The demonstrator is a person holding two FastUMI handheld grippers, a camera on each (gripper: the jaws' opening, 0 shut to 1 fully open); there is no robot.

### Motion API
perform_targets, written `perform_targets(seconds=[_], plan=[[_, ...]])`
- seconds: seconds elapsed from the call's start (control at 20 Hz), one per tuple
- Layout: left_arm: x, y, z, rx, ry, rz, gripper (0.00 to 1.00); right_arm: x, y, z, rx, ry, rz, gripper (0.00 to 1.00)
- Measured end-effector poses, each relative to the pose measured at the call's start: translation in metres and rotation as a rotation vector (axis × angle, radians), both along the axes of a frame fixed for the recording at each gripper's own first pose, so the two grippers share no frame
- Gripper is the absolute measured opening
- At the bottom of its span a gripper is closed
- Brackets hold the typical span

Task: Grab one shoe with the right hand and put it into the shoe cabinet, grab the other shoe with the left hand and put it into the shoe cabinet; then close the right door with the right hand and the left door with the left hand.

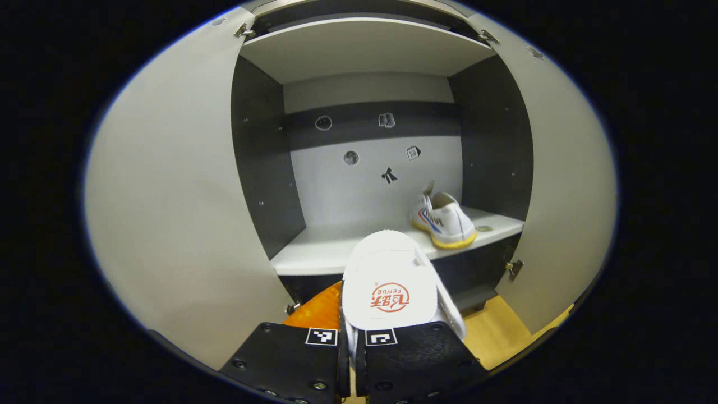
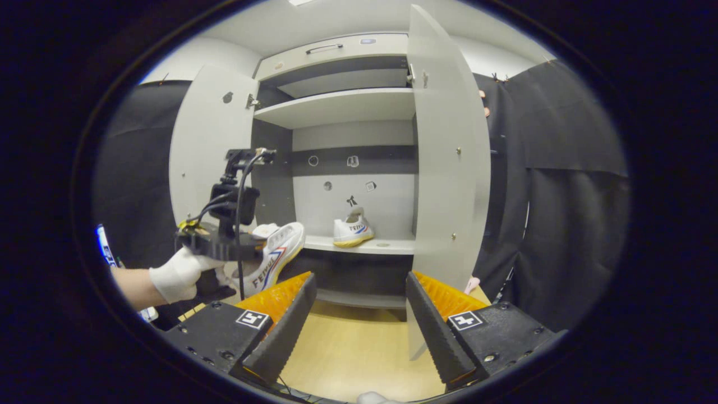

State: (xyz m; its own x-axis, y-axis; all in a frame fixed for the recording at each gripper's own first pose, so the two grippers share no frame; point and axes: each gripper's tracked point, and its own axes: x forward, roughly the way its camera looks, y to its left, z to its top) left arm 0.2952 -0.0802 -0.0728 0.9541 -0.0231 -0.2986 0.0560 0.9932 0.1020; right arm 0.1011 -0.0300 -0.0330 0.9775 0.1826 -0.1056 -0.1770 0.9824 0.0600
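Observation:
My left gripper [image 1: 352,336] is shut on a white shoe [image 1: 390,283], held in front of the open shoe cabinet, its toe pointing at the lower shelf [image 1: 320,252]. The other white shoe [image 1: 443,220], yellow-soled, stands on that shelf at the right. In the right gripper view the held shoe [image 2: 275,252] hangs from the left gripper [image 2: 224,241], carried by a gloved hand [image 2: 179,275], left of the cabinet opening. The placed shoe [image 2: 350,230] stands on the shelf behind. My right gripper [image 2: 359,314] is open and empty, back from the cabinet above the wooden floor.
Both cabinet doors stand wide open: the left door [image 1: 168,213] and the right door [image 1: 566,185]. In the right gripper view the right door [image 2: 449,168] is edge-on close ahead. An upper shelf [image 2: 336,106] spans the cabinet. Black cloth hangs at both sides.

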Motion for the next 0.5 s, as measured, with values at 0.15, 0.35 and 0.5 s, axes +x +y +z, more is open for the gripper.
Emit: perform_targets(seconds=[0.15, 0.35, 0.5], plan=[[0.035, -0.003, 0.023, 0.007, -0.031, 0.009, 0.04, 0.0, 0.007, -0.009, 0.005, 0.008, 0.024, 1.0], [0.106, -0.008, 0.034, 0.073, -0.045, 0.023, 0.04, 0.004, 0.004, -0.011, -0.003, 0.013, 0.037, 1.0], [0.142, -0.008, 0.024, 0.103, -0.018, 0.041, 0.04, 0.004, 0.007, -0.019, 0.025, 0.047, 0.059, 1.0]])
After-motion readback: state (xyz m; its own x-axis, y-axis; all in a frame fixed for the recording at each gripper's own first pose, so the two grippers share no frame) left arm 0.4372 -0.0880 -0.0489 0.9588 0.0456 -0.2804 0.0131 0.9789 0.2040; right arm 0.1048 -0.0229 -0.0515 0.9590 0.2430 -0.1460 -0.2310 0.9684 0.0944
